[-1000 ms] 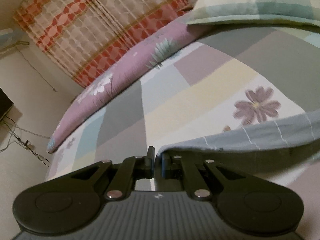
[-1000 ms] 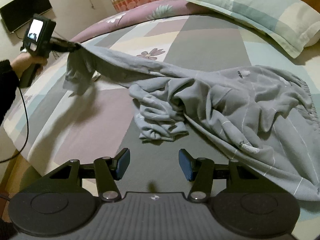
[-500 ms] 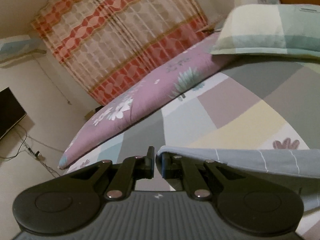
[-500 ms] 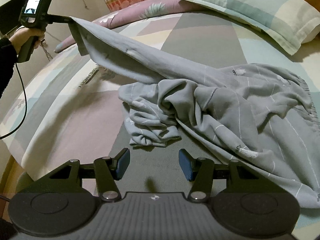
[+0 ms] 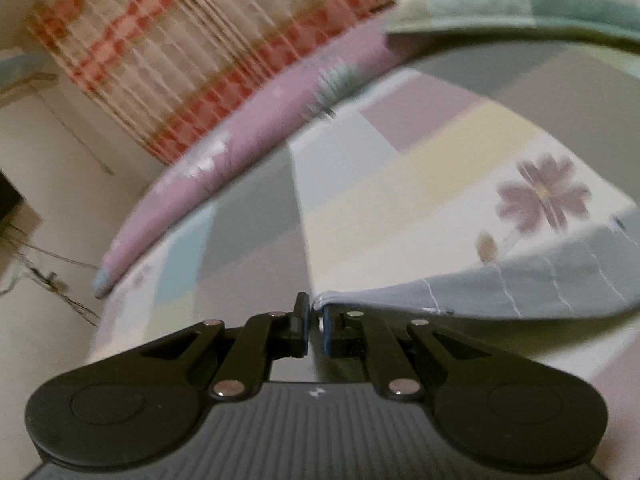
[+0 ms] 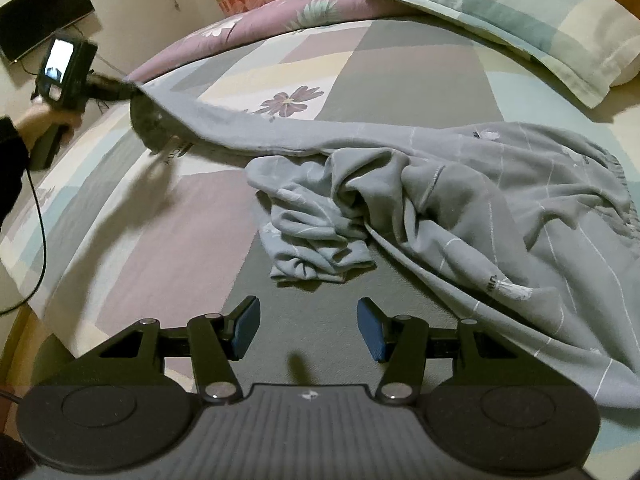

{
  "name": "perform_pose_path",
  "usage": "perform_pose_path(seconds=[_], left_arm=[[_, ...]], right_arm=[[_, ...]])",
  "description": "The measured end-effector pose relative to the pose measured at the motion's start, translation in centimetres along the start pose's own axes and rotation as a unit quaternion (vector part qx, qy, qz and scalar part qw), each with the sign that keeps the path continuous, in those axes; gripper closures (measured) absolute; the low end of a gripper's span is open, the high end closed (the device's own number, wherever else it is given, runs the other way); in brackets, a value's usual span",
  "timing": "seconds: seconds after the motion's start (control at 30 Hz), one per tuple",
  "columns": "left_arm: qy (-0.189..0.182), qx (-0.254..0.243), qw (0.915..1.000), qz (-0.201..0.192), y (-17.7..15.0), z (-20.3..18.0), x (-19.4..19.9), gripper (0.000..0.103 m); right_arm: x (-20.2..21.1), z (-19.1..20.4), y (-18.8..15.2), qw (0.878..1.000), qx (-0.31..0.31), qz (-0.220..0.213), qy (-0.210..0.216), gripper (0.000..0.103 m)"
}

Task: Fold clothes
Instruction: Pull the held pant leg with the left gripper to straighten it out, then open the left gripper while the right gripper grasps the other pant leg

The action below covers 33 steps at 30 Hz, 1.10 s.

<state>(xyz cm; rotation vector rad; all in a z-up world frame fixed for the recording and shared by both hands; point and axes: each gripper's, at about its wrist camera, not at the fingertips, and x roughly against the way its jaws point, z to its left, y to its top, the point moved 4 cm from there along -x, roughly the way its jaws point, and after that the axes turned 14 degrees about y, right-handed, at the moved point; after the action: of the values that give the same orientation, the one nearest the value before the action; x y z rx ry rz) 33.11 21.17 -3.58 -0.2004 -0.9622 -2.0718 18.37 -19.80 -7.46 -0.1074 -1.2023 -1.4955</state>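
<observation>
Now grey garment corner pinched in left gripper jaws, right gripper spread just short

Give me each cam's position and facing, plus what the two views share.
Left wrist: sits on the left hand-held gripper, looking along its fingers, shut on the grey garment, across the bed to the curtain.
Right wrist: sits on the open right hand-held gripper, low over the bed, facing the garment heap; the left hand and sleeve show.
Shared: garment, pillow, bed.

Soft matt grey cloth garment – creased; patchwork bedsheet smooth cotton-like cloth – matt.
</observation>
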Motion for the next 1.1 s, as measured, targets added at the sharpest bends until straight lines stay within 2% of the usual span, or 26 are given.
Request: perform_pose_path(seconds=[0.07,0.17,0.37,0.43,0.5,0.57,0.63,0.8,0.93,1.03,1.1], left_arm=[[-0.011,-0.014,0.9998,0.012,-1.7,-0.7,-0.1,0.098],[-0.032,-0.024,0.9988,0.028,-3.6,-1.8,-0.3,0.088],[-0.058,-0.028,0.9967,0.049,-6.1,-2.7,0.1,0.086],[-0.070,-0.023,0.9962,0.047,-6.6,-2.7,0.9,0.077],[-0.081,-0.021,0.9957,0.040,-7.1,-2.6,2.0,0.056],[-0.091,-0.024,0.9951,0.030,-7.6,-2.8,3.3,0.049],[-0.104,-0.026,0.9938,0.028,-8.3,-3.1,4.5,0.048],[-0.153,-0.018,0.9879,0.022,-9.6,-4.3,7.9,0.037],[-0.191,-0.001,0.9814,0.014,-10.2,-5.6,10.6,0.031],[-0.198,0.002,0.9801,0.012,-10.6,-6.6,12.1,0.028],[-0.200,-0.001,0.9797,0.011,-10.9,-7.3,13.2,0.028]], right_arm=[[0.0,0.2,0.0,1.000,0.002,0.001,0.000,0.044],[-0.1,0.8,0.0,1.000,0.006,0.003,0.001,0.044],[0.1,1.7,-0.1,1.000,0.016,0.005,0.000,0.044],[0.2,2.0,-0.1,1.000,0.018,0.005,-0.001,0.044],[0.3,2.2,-0.1,1.000,0.021,0.005,-0.003,0.044],[0.2,2.5,-0.2,1.000,0.024,0.007,-0.001,0.044],[-0.1,2.7,-0.2,1.000,0.028,0.008,-0.001,0.044],[-0.6,3.1,-0.4,0.999,0.035,0.011,-0.002,0.044],[-1.4,3.2,-0.2,0.998,0.065,0.008,-0.022,0.044],[-2.7,3.5,0.1,0.995,0.093,0.009,-0.030,0.045],[-3.8,3.7,0.3,0.993,0.114,0.011,-0.033,0.049]])
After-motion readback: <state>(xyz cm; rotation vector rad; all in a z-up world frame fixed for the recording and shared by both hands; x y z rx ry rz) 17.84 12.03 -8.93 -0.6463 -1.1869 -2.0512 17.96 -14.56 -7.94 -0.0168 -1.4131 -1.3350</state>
